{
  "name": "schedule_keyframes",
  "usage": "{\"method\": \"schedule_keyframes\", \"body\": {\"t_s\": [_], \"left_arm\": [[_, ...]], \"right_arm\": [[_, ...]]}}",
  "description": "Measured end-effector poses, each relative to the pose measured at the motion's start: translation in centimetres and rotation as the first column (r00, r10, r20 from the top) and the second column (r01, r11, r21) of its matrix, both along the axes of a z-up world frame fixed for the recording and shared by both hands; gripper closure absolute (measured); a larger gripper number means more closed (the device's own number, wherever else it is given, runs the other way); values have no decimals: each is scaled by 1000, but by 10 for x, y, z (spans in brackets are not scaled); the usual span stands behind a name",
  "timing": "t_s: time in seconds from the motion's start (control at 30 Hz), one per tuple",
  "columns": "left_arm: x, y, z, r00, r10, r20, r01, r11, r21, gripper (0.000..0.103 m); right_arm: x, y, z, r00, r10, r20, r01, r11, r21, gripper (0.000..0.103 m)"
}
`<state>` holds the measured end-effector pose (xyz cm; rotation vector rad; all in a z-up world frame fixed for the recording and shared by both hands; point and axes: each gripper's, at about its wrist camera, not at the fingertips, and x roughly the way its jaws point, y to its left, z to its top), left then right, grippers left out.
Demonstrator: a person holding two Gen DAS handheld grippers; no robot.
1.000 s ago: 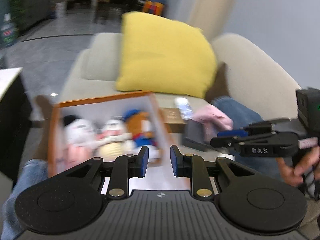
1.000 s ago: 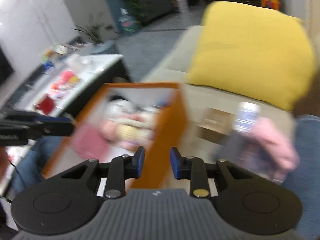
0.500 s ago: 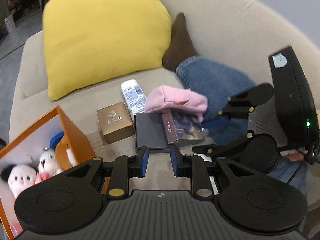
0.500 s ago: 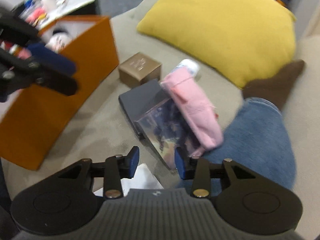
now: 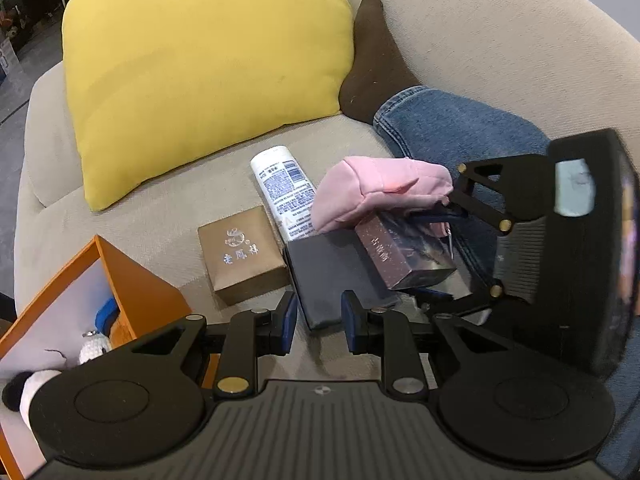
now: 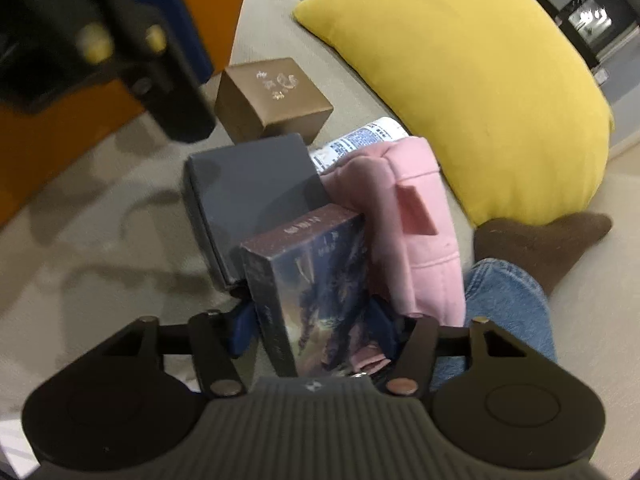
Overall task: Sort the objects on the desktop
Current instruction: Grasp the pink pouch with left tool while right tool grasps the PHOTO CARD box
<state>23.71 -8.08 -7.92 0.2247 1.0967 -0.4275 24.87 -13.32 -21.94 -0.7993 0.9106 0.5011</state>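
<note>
Purple card box [image 6: 316,292] between right gripper [image 6: 312,332] fingers, gripped; left gripper [image 5: 318,322] apart, empty, beside grey box [image 5: 332,276].

A beige fabric sofa [image 5: 500,20] fills the scene, with a large yellow cushion [image 5: 200,68] leaning against its curved backrest. Grey floor [image 5: 16,68] and dark furniture show beyond its edge.
</note>
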Motion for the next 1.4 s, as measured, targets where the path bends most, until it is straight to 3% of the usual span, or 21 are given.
{"method": "schedule_keyframes", "body": {"t_s": [0.3, 0.43, 0.53, 0.6, 0.63, 0.73, 0.83, 0.97, 1.07, 1.17, 1.27, 1.33, 1.4], "left_arm": [[4, -14, 7, 994, -83, 66, 80, 996, 46, 76], [8, -27, 12, 984, -140, 109, 132, 988, 83, 72], [15, -40, 15, 968, -213, 134, 195, 971, 135, 63], [18, -51, 16, 948, -280, 148, 253, 951, 179, 49], [20, -56, 16, 936, -313, 158, 280, 939, 202, 49], [25, -74, 16, 891, -418, 179, 360, 889, 282, 49], [32, -95, 13, 825, -540, 167, 458, 812, 362, 46], [37, -120, 0, 713, -695, 95, 574, 656, 490, 46], [37, -133, -12, 635, -772, 26, 644, 547, 535, 45], [38, -142, -26, 585, -811, -31, 679, 468, 565, 45], [39, -144, -38, 567, -823, -43, 679, 437, 590, 45], [41, -142, -42, 572, -819, -49, 677, 438, 592, 45], [42, -139, -44, 585, -810, -45, 668, 449, 593, 53]], "right_arm": [[8, -35, 42, 995, -60, -85, 68, 993, 95, 79], [23, -62, 60, 965, -152, -213, 202, 951, 235, 79], [31, -71, 56, 943, -172, -285, 250, 931, 267, 79], [39, -77, 58, 922, -191, -337, 293, 913, 284, 79], [42, -81, 59, 912, -192, -363, 307, 906, 292, 79], [53, -87, 52, 884, -200, -422, 349, 883, 313, 79], [60, -90, 43, 858, -200, -472, 381, 866, 324, 79], [60, -90, 41, 848, -193, -493, 388, 861, 330, 79], [62, -94, 39, 836, -194, -513, 405, 849, 340, 79], [65, -99, 35, 820, -193, -539, 424, 837, 346, 79], [72, -102, 29, 805, -201, -558, 449, 821, 353, 79], [73, -104, 28, 799, -202, -566, 458, 814, 357, 79], [72, -103, 29, 802, -202, -562, 454, 818, 354, 79]]}}
